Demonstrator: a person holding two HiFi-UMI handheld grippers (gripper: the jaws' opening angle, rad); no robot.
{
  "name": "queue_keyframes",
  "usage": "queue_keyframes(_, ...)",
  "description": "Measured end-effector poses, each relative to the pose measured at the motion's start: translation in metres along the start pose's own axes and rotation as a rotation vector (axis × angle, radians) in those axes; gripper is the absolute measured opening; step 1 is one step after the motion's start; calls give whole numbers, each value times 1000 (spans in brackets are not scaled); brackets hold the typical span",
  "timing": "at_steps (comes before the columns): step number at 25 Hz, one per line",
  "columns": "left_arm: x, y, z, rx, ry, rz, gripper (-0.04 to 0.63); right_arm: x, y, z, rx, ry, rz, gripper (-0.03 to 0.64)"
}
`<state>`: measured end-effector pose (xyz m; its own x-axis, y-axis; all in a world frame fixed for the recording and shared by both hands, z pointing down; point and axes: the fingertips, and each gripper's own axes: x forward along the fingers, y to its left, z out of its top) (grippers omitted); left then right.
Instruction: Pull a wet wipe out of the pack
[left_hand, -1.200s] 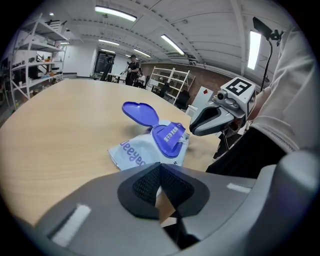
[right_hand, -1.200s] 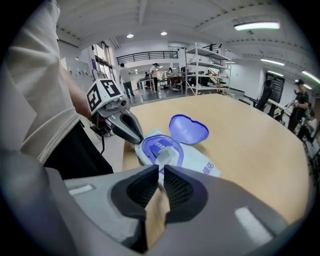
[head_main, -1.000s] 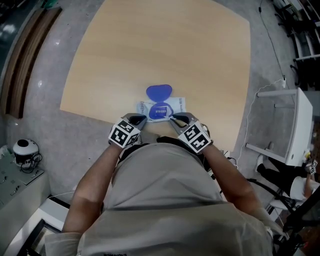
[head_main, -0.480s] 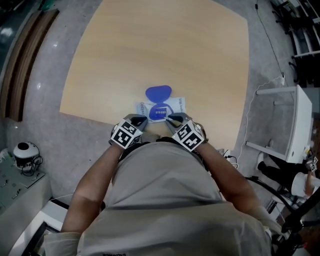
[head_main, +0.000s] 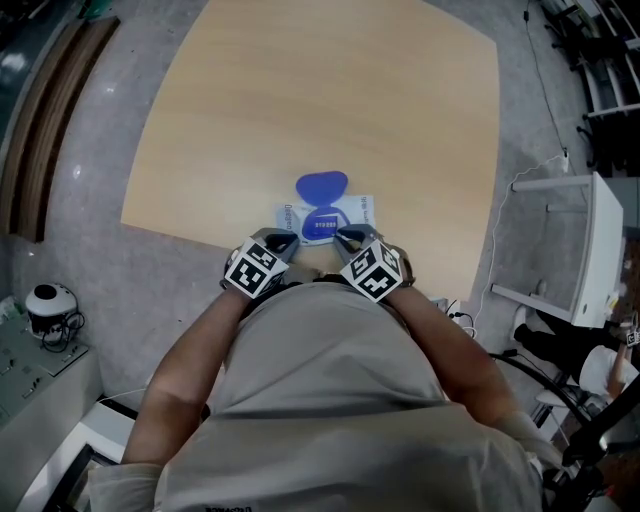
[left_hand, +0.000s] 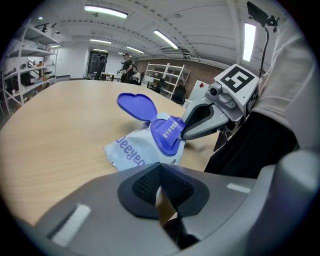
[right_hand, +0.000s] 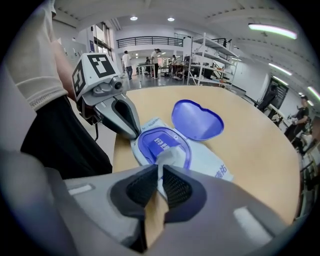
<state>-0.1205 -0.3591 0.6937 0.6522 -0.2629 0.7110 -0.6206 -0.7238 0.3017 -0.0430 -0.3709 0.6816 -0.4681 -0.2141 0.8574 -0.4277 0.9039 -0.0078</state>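
A white wet-wipe pack (head_main: 362, 209) lies near the front edge of the wooden table (head_main: 300, 90), its blue lid (head_main: 321, 186) flipped open toward the far side. My right gripper (right_hand: 161, 171) is shut on the tip of a white wipe (right_hand: 163, 159) that sticks out of the blue opening (right_hand: 162, 142). My left gripper (left_hand: 160, 181) is shut with nothing between its pads; in the right gripper view its tips (right_hand: 132, 132) rest at the pack's near left edge. In the head view the two grippers (head_main: 283, 241) (head_main: 346, 238) flank the pack's near side.
The table's front edge runs just under both grippers, against the person's body. A white frame stand (head_main: 585, 250) with cables is on the floor to the right. A small round white device (head_main: 47, 297) sits on the floor at the left.
My right gripper has shifted left and closer to the pack's opening. The left gripper and the pack have barely moved.
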Motion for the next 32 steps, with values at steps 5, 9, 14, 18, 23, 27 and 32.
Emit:
queue_keyframes(5, 0, 0, -2, 8, 6, -3, 5, -4, -3, 0, 33, -12, -24, 6)
queue_keyframes(9, -1, -1, -1, 13, 11, -4, 5, -12, -6, 1, 57, -23, -42, 5)
queue_keyframes(14, 0, -1, 0, 13, 12, -8, 5, -22, -14, 3, 85, -43, -70, 5)
queue_keyframes(18, 0, -3, 0, 8, 12, -14, 5, -30, -19, 3, 111, -52, -94, 5)
queue_keyframes(23, -1, -4, 1, 5, 8, -19, 5, -41, -26, 4, 133, -67, -129, 5)
queue_keyframes(27, -2, -5, 0, 4, 15, -22, 5, -51, -28, 5, 161, -79, -146, 5)
queue_keyframes(32, -3, -5, 1, 1, 8, -29, 5, -59, -30, 6, 172, -81, -172, 5)
